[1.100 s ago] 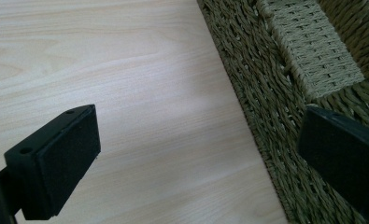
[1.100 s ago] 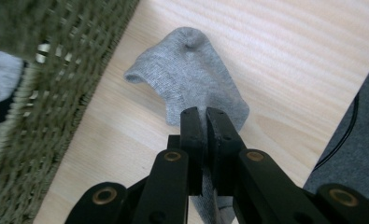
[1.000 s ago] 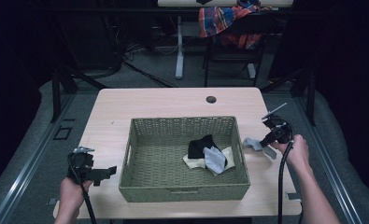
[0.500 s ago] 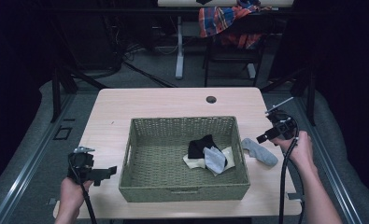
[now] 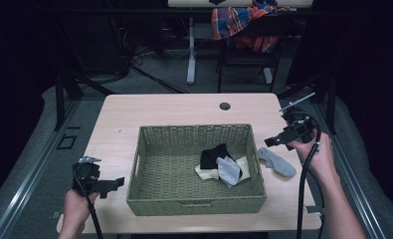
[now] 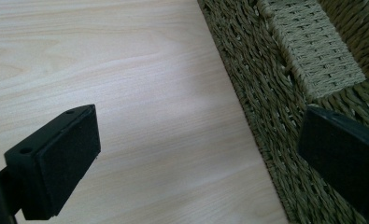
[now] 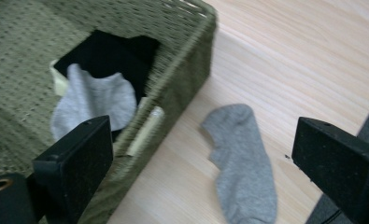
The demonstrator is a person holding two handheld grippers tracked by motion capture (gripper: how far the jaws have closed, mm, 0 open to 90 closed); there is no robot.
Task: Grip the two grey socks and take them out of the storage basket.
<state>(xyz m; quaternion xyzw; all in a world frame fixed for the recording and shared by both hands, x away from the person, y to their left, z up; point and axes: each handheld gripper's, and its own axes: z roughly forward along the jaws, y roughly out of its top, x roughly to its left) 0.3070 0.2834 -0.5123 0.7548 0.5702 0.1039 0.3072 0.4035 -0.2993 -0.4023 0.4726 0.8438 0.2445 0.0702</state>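
Note:
A green woven basket (image 5: 194, 128) stands mid-table. Inside it lie a black sock (image 5: 213, 155), a light grey sock (image 5: 229, 170) and a cream one (image 5: 206, 173). Another grey sock (image 5: 276, 162) lies flat on the table just right of the basket. My right gripper (image 5: 272, 141) hovers above that sock (image 7: 243, 158). Its jaws have just been opening and now stand wide with nothing between them. My left gripper (image 5: 115, 184) rests open by the basket's front left corner, and the basket wall (image 6: 275, 93) shows between its jaws.
A round cable hole (image 5: 225, 106) sits near the table's far edge. Behind the table, a plaid cloth (image 5: 239, 22) hangs over a chair. The table's right edge (image 5: 303, 149) runs close behind the right hand. Bare wood (image 5: 114, 129) lies left of the basket.
The right gripper let go of the grey sock, which now lies on the table beside the basket. That gripper then rose and drew back to the right. The left gripper stayed put.

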